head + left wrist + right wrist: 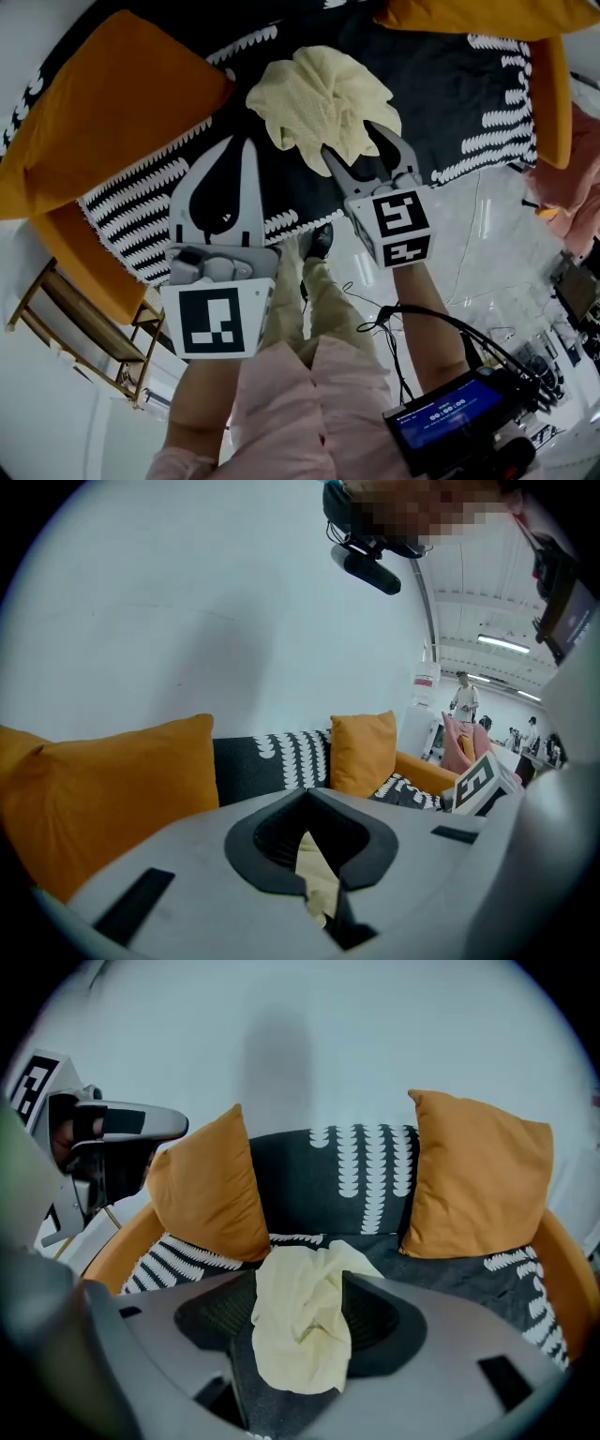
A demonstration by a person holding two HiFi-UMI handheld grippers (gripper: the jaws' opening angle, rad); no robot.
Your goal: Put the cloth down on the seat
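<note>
**Pale yellow cloth clamped in the right gripper above a sofa seat**

In the head view, the right gripper point(349, 139) is clenched on a crumpled, soft-looking pale yellow cloth point(314, 94). The cloth is bunched over the seat point(441, 84), which is black fabric with white scalloped stripes. Whether the cloth touches the seat cannot be told.

The left gripper point(248, 142) is just left of the cloth, its grey jaw tips pressed together. A plump orange cushion point(103, 103) lies further left.

Only the right gripper view shows the cloth's folds bulging between ribbed black pads point(384, 1316). Only the left gripper view shows a pale sliver in the gap behind its closed tips. What the sliver is cannot be told.
</note>
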